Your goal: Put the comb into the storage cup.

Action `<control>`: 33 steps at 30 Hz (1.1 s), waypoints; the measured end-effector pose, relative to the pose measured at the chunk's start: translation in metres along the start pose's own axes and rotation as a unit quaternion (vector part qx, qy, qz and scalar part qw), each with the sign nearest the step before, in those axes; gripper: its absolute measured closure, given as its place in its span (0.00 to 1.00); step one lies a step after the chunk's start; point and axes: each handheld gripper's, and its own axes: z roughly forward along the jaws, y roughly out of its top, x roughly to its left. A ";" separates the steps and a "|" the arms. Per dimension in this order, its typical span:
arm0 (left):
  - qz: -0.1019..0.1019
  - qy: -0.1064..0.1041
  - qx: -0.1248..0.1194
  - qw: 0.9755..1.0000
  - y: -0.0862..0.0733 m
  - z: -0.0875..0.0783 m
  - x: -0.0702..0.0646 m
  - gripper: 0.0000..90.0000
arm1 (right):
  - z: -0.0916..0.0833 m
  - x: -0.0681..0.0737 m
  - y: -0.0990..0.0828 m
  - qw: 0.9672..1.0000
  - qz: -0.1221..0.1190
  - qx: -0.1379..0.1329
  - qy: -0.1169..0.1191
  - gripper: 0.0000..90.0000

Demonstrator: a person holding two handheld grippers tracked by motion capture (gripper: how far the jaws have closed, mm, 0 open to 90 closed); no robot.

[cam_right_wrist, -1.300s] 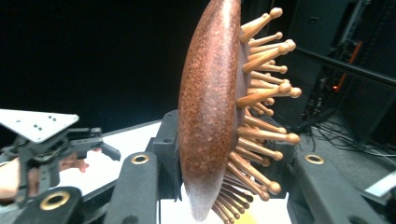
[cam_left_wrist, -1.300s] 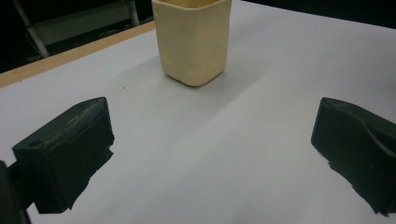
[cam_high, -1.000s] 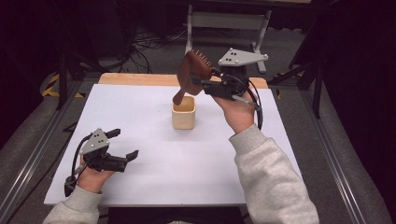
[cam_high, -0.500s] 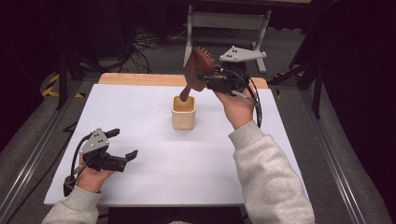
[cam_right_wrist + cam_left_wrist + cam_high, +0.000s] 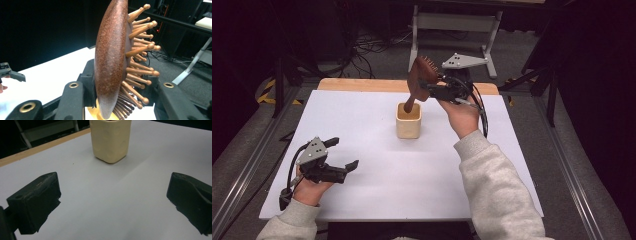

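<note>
A brown wooden hairbrush (image 5: 421,75) with peg bristles stands tilted, its handle tip inside the mouth of a cream cup (image 5: 408,122) at the middle of the white board. My right gripper (image 5: 424,89) is shut on the brush head, which the right gripper view shows as the brush (image 5: 112,57) clamped between the black jaws, bristles to the right, with the cup (image 5: 92,113) just below. My left gripper (image 5: 346,154) rests open at the board's near left with nothing between its jaws. In the left gripper view the cup (image 5: 110,140) stands ahead of the left gripper (image 5: 112,202).
The white board (image 5: 377,190) covers the table, with a wooden strip (image 5: 357,85) along its far edge. A grey metal stand (image 5: 452,25) and floor cables lie behind the table. Metal rails (image 5: 562,165) run along both sides.
The right hand has come down and slightly left, turning the brush more upright. Its handle tip has gone from above the cup into the cup's mouth. The left gripper has stayed put.
</note>
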 end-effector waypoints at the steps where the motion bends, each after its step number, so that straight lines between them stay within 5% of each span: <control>1: 0.000 0.000 0.000 1.000 0.000 0.000 0.000 0.00 | 0.002 -0.001 -0.001 1.000 0.001 0.002 0.000 0.65; 33: 0.001 0.000 0.002 1.000 -0.001 0.000 0.001 0.00 | 0.046 -0.013 -0.038 0.995 0.058 0.069 0.036 0.62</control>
